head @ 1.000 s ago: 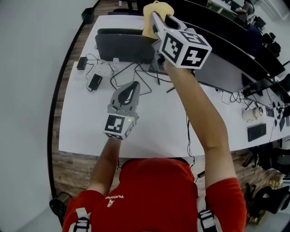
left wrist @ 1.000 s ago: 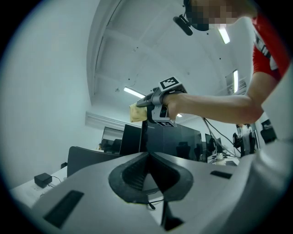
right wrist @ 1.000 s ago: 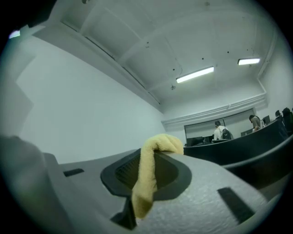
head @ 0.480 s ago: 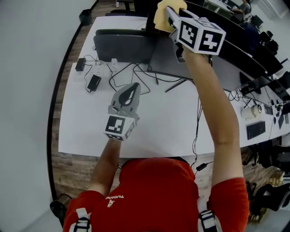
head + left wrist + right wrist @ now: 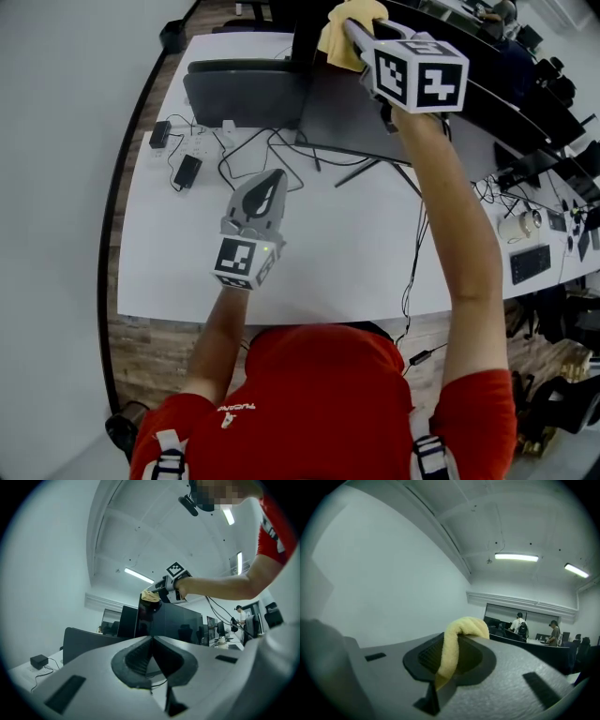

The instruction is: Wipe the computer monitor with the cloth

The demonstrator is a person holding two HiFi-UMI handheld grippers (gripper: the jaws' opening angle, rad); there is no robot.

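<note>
Right gripper (image 5: pixel 350 31) fingers clamped on cloth (image 5: pixel 336 39) at monitor (image 5: pixel 352 117) upper corner, 12 o'clock on bench (image 5: pixel 178 272). Unwiped screen runs lengthwise toward 4 o'clock. Left gripper (image 5: pixel 269 185) fingers closed, empty, farther away.

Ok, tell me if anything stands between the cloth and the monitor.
Nothing visible does. The right gripper is shut on the cloth and holds it right at the top edge of the monitor. The left gripper view shows no object between them.
</note>
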